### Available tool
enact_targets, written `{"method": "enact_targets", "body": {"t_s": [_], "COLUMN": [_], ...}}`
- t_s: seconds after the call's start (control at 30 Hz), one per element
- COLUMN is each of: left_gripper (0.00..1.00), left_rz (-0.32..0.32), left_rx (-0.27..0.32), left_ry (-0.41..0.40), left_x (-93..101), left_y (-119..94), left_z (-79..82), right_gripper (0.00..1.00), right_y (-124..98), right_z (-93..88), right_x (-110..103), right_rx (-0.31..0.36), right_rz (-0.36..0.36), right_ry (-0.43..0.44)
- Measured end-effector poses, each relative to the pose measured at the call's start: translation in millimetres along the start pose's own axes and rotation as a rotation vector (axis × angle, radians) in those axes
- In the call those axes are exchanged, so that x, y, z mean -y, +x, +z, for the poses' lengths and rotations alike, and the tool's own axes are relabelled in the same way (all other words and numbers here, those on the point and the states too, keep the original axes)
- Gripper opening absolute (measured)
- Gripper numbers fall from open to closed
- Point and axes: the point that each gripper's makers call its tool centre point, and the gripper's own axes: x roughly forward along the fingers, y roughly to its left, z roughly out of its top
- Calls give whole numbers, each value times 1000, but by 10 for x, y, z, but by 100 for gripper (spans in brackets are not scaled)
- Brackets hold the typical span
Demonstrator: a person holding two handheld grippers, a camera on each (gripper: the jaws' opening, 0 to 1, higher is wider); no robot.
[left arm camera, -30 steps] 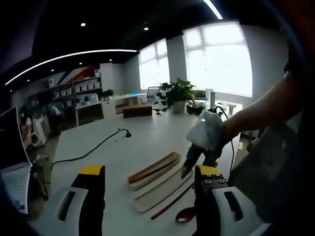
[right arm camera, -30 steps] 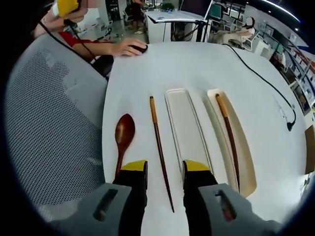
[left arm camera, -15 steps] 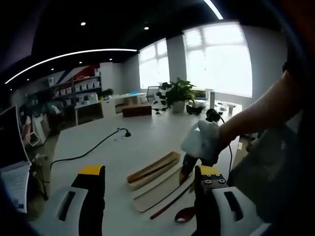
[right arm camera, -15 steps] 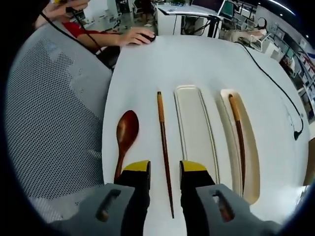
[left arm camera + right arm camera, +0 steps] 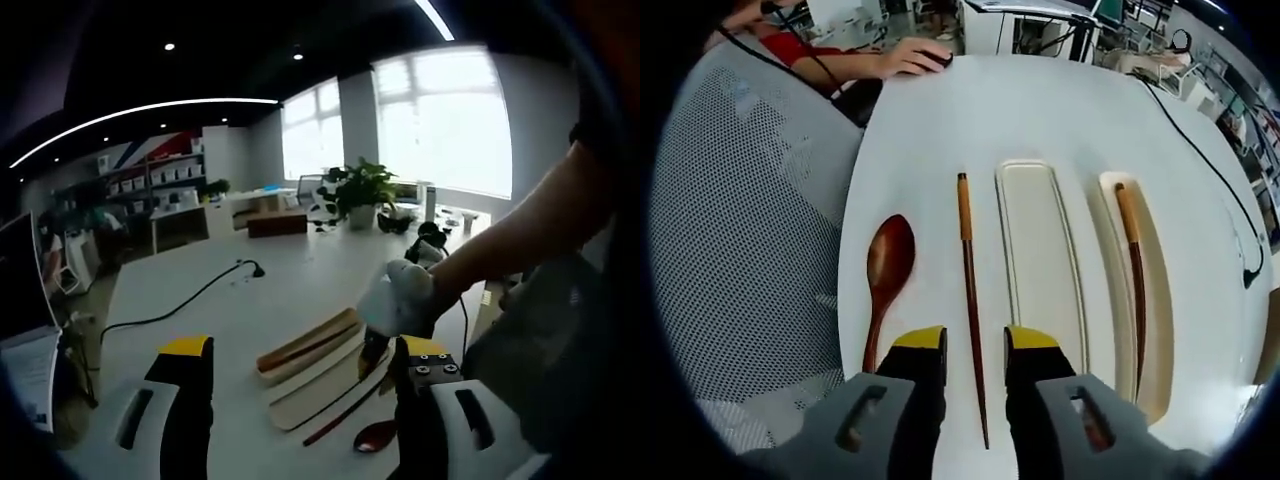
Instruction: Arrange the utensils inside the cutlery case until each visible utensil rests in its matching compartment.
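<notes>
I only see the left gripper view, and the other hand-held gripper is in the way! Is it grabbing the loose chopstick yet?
Observer: Not yet. The right hand-held gripper has open jaws, one on each side of the loose chopstick, which lies flat on the table.
Operator: Is the flat tray beside it empty?
Observer: Yes, the flat tray holds nothing; the other chopstick lies in the deeper tray.
Operator: And the spoon?
Observer: The spoon lies on the table on the loose chopstick's other side, apart from it.
</notes>
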Motion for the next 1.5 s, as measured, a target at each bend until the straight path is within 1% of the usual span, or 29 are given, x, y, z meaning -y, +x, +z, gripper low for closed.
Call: {"method": "enact_targets", "body": {"t_s": [0.17, 0.23, 0.3, 0.43, 0.6, 0.77, 0.8, 0.83, 0.87, 0.97, 1.1, 1.17, 1.23, 1.3, 1.4, 1.5], "left_gripper": [76, 76, 76, 76, 75, 74, 74, 73, 74, 74, 74, 74, 74, 74, 74, 74], "left_rz": [-5, -6, -5, -5, -10, -9, -8, -4, -1, -5, -5, 0, 2, -5, -11, -8], "left_rx": [-4, -5, -4, -4, -6, -6, -1, 16, 18, -2, -6, -4, -2, -12, -14, -14], "left_ry": [10, 9, 8, 6, 12, 13, 10, 2, -1, 5, 10, 5, 6, 20, 22, 19], "left_x": [13, 18, 15, 16, 26, 20, 17, 6, -1, 8, 13, -1, -4, 20, 37, 31], "left_y": [2, 2, 2, 1, 8, 8, 5, 0, -2, 9, 7, 3, 0, 6, 12, 6], "left_z": [-6, -8, -8, -9, -10, -8, 0, 32, 33, -6, -12, -10, -8, -26, -29, -33], "right_gripper": [19, 17, 17, 14, 15, 13, 13, 14, 12, 13, 11, 11, 11, 11, 10, 10], "right_y": [42, 70, 82, 110, 137, 154, 173, 188, 190, 190, 210, 209, 204, 203, 203, 204], "right_z": [23, 33, 62, 92, 63, 74, 63, 50, 32, 63, 68, 70, 72, 75, 79, 83], "right_x": [-17, -17, -38, -26, 10, 3, -6, -10, -2, 22, 30, 31, 30, 34, 44, 32], "right_rx": [-6, -7, 0, -8, -34, -30, -38, -46, -57, -59, -78, -82, -81, -67, -53, -53], "right_rz": [6, 11, 22, 17, 16, 13, 14, 12, 3, 1, -8, -7, -8, -7, -9, -12], "right_ry": [-6, -11, -24, -37, -37, -25, -28, -33, -36, -35, -66, -66, -65, -64, -43, -59]}}
